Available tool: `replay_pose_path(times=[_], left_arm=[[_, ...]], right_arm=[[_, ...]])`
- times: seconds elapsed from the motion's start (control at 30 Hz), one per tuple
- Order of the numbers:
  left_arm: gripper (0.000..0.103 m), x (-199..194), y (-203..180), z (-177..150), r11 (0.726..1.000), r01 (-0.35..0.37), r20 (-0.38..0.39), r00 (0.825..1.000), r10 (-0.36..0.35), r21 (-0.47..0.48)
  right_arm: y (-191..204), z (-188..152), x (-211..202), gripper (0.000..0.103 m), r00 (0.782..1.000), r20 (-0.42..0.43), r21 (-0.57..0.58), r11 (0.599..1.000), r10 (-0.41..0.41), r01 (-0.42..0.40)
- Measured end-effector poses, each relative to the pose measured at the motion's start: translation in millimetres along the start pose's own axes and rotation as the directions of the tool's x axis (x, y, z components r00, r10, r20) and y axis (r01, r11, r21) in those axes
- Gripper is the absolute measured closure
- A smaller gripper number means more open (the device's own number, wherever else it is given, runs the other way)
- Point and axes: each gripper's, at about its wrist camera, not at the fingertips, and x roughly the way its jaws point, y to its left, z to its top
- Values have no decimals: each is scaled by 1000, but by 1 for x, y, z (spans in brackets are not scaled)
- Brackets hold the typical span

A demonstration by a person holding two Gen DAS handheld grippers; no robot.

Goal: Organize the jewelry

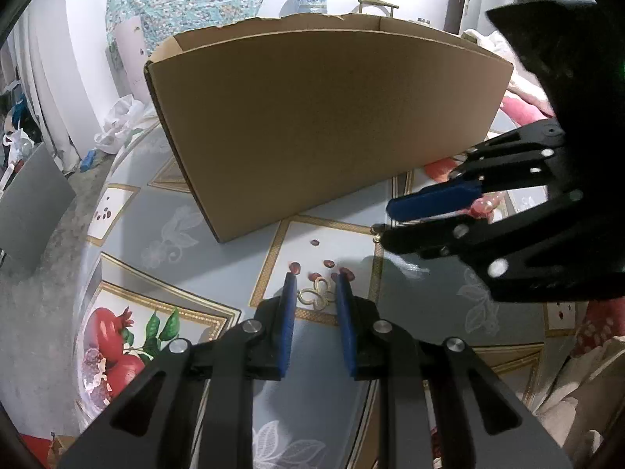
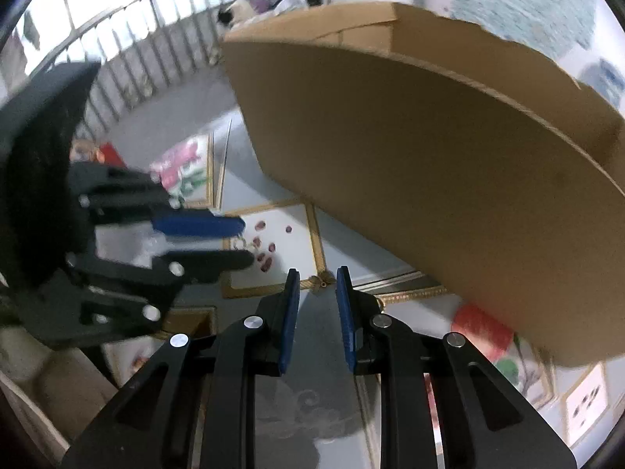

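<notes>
My left gripper (image 1: 317, 275) is shut on a gold clover-shaped piece of jewelry (image 1: 316, 293) that spans the gap between its blue pads, low over the table. In the right wrist view the left gripper (image 2: 246, 242) comes in from the left. My right gripper (image 2: 317, 273) is open, its pads apart and touching nothing. A small gold clasp-like piece (image 2: 323, 283) lies on the tablecloth just beyond its fingertips. From the left wrist view the right gripper (image 1: 386, 221) reaches in from the right, with that small gold piece (image 1: 377, 237) at the tip of its lower finger.
A large open cardboard box (image 1: 332, 117) stands on the table right behind both grippers, its near wall (image 2: 449, 195) close. The tablecloth (image 1: 234, 211) carries pomegranate and seed prints with gold borders. A railing and floor clutter lie beyond the table edge at left.
</notes>
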Motion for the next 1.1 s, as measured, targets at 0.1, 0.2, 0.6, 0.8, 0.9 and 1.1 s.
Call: replay_pose_path(times=[0.1, 0.2, 0.6, 0.8, 0.9, 1.1], left_arm=[[83, -2, 2, -3, 1000, 5, 3, 1000, -5, -3], [83, -2, 2, -3, 1000, 11, 3, 1000, -11, -6], [83, -1, 5, -2, 1000, 12, 13, 1000, -12, -9], [83, -2, 6, -3, 1000, 16, 16, 1000, -16, -12], [83, -5, 6, -3, 1000, 21, 24, 999, -21, -13], [83, -16, 6, -2, 1000, 11, 42, 999, -10, -11]], right_arm=[[1, 0, 3, 81, 1000, -3, -57, 998, -5, 5], [0, 3, 5, 81, 1000, -13, -92, 996, 7, -8], [3, 8, 9, 93, 999, -32, -130, 991, 40, -44], [0, 1, -1, 93, 999, -12, -106, 994, 39, -40], [-7, -3, -15, 93, 1000, 9, -95, 995, 28, -27], [-5, -6, -43, 93, 998, 69, -71, 997, 14, -9]])
